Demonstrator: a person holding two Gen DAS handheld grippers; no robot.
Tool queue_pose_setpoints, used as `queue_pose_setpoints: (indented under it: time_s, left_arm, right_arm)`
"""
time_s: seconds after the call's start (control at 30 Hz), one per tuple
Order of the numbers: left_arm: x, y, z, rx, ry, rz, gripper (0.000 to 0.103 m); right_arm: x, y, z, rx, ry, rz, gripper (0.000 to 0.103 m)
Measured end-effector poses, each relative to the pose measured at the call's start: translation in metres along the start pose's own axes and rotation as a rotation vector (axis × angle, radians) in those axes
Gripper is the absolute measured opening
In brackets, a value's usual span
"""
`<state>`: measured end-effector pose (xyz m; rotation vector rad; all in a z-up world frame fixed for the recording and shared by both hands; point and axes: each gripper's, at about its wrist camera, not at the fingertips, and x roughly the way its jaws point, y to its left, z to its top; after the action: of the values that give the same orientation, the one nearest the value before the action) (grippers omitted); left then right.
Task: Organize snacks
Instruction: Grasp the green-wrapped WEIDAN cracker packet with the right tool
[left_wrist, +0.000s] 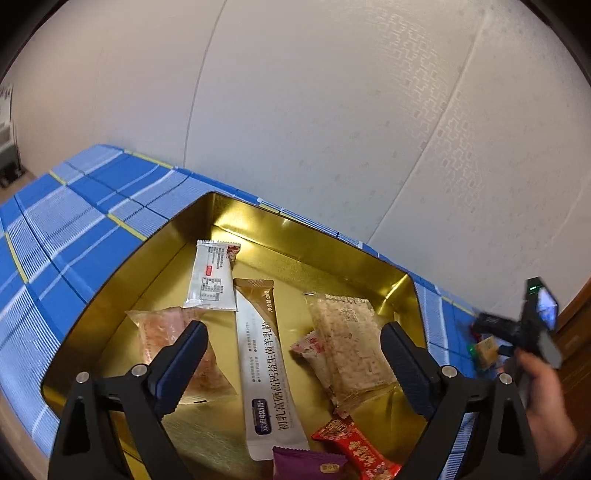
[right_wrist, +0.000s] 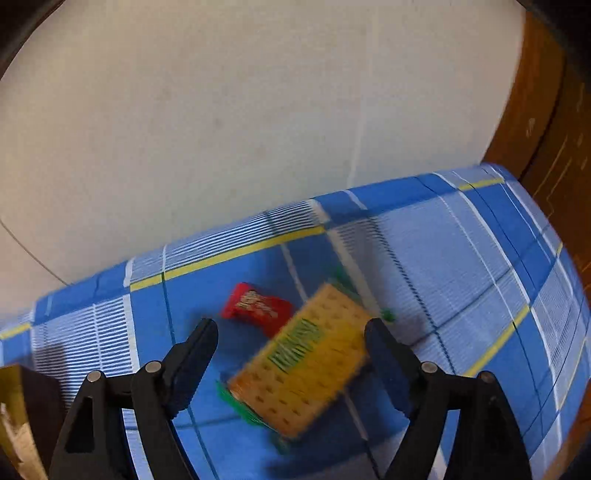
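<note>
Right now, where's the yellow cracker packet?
In the right wrist view, the yellow cracker packet lies on the blue plaid cloth between the right gripper's open fingers, beside a small red candy.

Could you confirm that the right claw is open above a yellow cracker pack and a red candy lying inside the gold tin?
Not quite. The right wrist view shows the right claw open above the cracker pack and the red candy, but both lie on the blue plaid cloth, outside the gold tin.
</note>
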<state>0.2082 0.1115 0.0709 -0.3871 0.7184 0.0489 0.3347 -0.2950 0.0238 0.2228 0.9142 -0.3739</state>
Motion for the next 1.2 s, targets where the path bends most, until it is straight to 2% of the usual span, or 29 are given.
queue_pose_setpoints:
  time_s: [0.13, 0.3, 0.37, 0.4, 0.5, 0.77, 0.83, 0.93, 1.2]
  left_arm:
    - [0.003, 0.003, 0.002, -0.027, 0.007, 0.005, 0.095]
    - [0.001, -0.003, 0.001, -0.008, -0.003, -0.004, 0.095]
    - [0.000, -0.008, -0.001, 0.012, -0.011, -0.009, 0.095]
    - [-0.001, -0.010, -0.002, 0.019, -0.012, -0.011, 0.095]
    - [-0.001, -0.017, -0.005, 0.038, -0.010, -0.018, 0.095]
    - [0.001, -0.051, -0.020, 0.140, 0.001, -0.032, 0.095]
    - [0.004, -0.061, -0.023, 0.164, 0.015, -0.043, 0.095]
    - [0.008, -0.083, -0.032, 0.225, 0.026, -0.054, 0.095]
    - [0.020, -0.152, -0.042, 0.310, 0.114, -0.118, 0.097]
  right_arm:
    - [0.010, 0.022, -0.003, -0.143, -0.011, -0.142, 0.083]
    - [0.009, 0.008, -0.010, -0.143, -0.049, -0.154, 0.083]
    - [0.008, -0.006, -0.014, -0.117, -0.058, -0.132, 0.082]
    - [0.008, -0.012, -0.015, -0.109, -0.056, -0.122, 0.077]
    - [0.009, -0.041, -0.024, -0.003, -0.030, 0.036, 0.056]
    - [-0.009, -0.080, -0.062, -0.088, -0.099, 0.095, 0.051]
    - [-0.012, -0.087, -0.060, -0.066, -0.075, 0.110, 0.051]
    - [-0.016, -0.109, -0.060, 0.033, -0.049, 0.184, 0.051]
    - [-0.030, -0.124, -0.077, 0.034, -0.022, 0.194, 0.051]
